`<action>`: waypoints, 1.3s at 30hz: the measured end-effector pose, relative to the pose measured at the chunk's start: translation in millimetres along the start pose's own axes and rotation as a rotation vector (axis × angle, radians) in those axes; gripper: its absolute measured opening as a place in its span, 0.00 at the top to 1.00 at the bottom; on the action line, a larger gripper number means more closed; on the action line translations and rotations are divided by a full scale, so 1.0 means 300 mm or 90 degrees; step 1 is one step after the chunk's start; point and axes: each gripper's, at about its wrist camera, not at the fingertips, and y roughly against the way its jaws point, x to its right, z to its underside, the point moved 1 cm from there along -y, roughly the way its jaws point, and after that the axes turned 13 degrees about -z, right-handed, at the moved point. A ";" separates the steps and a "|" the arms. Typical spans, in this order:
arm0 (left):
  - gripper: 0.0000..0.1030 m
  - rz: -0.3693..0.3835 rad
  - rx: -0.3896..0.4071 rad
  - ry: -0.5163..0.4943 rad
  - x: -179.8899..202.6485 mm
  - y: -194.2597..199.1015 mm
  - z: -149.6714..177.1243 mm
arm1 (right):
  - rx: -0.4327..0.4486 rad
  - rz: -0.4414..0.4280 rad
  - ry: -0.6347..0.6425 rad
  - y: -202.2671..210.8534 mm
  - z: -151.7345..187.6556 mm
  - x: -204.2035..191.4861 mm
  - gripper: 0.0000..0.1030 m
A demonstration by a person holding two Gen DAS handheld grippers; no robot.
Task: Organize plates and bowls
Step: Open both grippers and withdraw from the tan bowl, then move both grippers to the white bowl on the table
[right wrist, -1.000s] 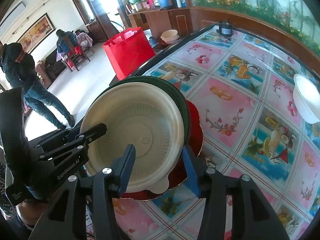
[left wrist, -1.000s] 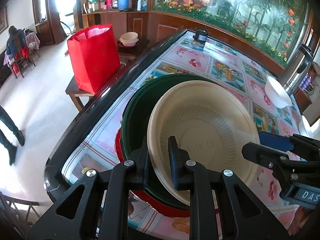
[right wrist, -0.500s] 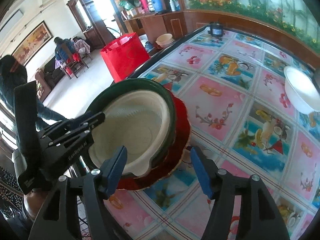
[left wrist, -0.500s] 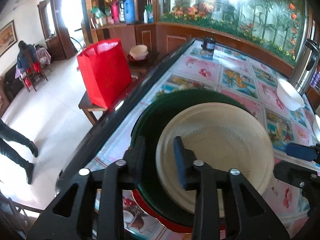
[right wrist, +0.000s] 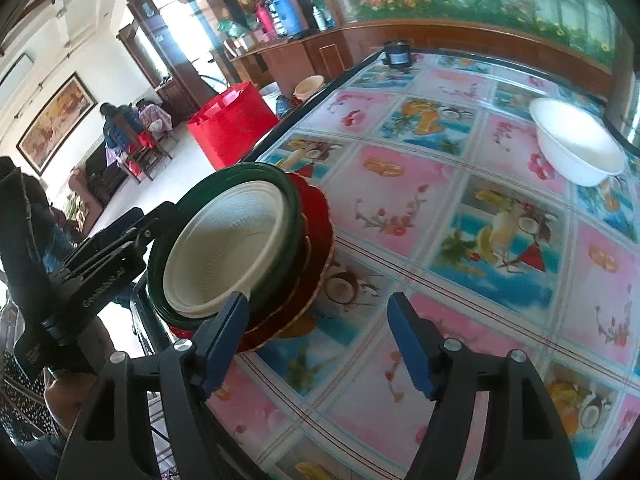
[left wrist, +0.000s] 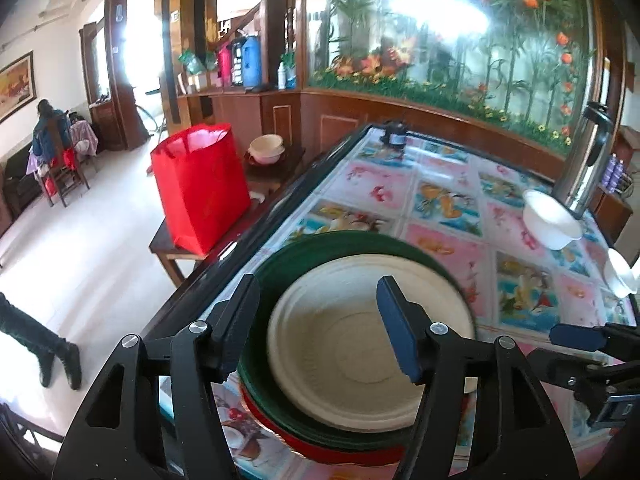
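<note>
Plates are stacked at the bench's near left corner. In your left wrist view, the cream plate (left wrist: 372, 356) sits inside the green plate (left wrist: 304, 256), and the red plate (left wrist: 320, 450) shows under both at the front. Your left claw (left wrist: 320, 326) is open, gripping nothing; its fingers stand on either side of the cream plate's near portion, above the stack, and contact cannot be confirmed. The bench (left wrist: 448, 240) carries a fruit-patterned covering. A white bowl (left wrist: 552, 220) rests far right on the bench, beside a metal flask (left wrist: 588, 160). A second white bowl (left wrist: 620, 276) shows partly at the right edge. A red bag (left wrist: 200, 188) stands on a low side table left of the bench. Your right claw (left wrist: 588, 340) enters at the lower right.

In your right wrist view, the same stack appears tilted by the lens: cream plate (right wrist: 228, 248) innermost, green plate (right wrist: 288, 200) around it, red plate (right wrist: 316, 232) outermost, at the bench (right wrist: 400, 200) edge. Your right claw (right wrist: 320, 336) is open and holds nothing; its left finger (right wrist: 224, 336) overlaps the stack's lower rim in the frame, the right finger lies over bare bench. Your left claw (right wrist: 156, 220) reaches the stack's far side. The white bowl (right wrist: 576, 140) sits well apart, upper right. The red bag (right wrist: 232, 128) stands beyond the bench.
</note>
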 end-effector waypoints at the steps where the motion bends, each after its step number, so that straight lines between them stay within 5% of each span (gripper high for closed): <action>1: 0.40 0.006 0.003 0.001 0.013 0.009 0.001 | 0.003 0.001 -0.002 0.009 0.003 0.004 0.30; 39: 0.40 0.163 -0.004 -0.150 0.622 0.116 0.039 | 0.103 0.104 -0.144 0.381 0.151 0.379 0.24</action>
